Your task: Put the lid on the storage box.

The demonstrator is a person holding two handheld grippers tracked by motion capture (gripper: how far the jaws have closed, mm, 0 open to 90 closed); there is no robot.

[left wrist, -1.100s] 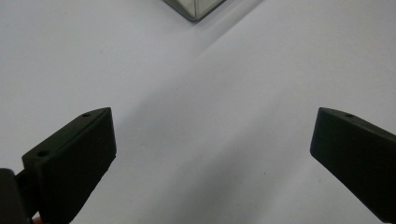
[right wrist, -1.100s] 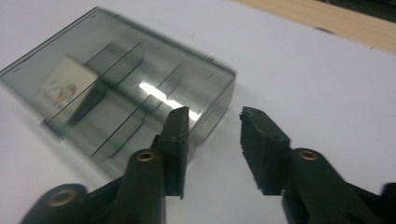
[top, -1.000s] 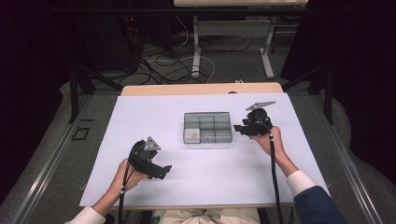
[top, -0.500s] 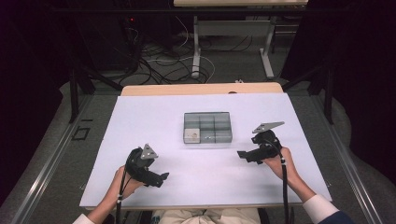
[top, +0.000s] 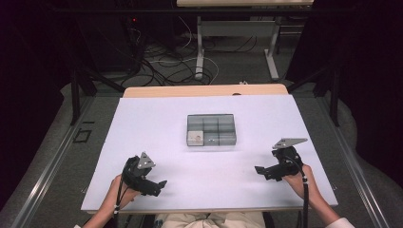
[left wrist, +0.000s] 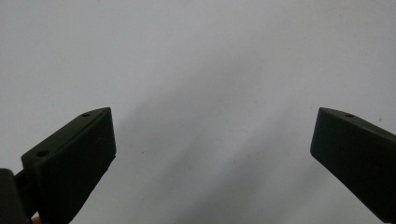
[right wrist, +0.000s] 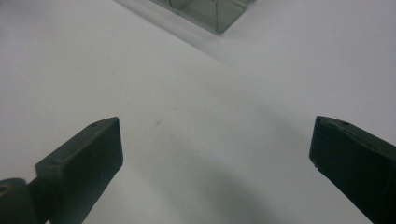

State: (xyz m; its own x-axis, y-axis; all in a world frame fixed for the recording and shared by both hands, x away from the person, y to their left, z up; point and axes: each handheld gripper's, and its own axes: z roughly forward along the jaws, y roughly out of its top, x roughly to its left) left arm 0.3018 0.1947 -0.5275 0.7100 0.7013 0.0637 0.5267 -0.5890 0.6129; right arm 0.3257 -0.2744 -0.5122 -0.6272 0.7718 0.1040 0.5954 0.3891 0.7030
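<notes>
A grey compartmented box [top: 211,129] sits at the middle of the white table [top: 157,118]; a small pale item [top: 195,139] lies in its front left cell. My left gripper [top: 159,186] rests low at the front left of the table, pointing right. In the left gripper view its black jaws stand wide apart over bare white surface, so the left gripper [left wrist: 212,149] is open and empty. My right gripper [top: 261,171] hovers at the front right, pointing left. It is open too [right wrist: 215,154], with a corner of the box [right wrist: 205,11] at the top of its view.
The table's front edge [top: 209,210] runs just below both hands. Behind the table a wooden strip [top: 204,90] borders it, with cables [top: 157,66] and desk legs [top: 199,47] on the floor beyond. Metal rails [top: 47,166] flank both sides.
My right gripper has pulled back from beside the box toward the front right edge. The left gripper has slid a little toward the front edge.
</notes>
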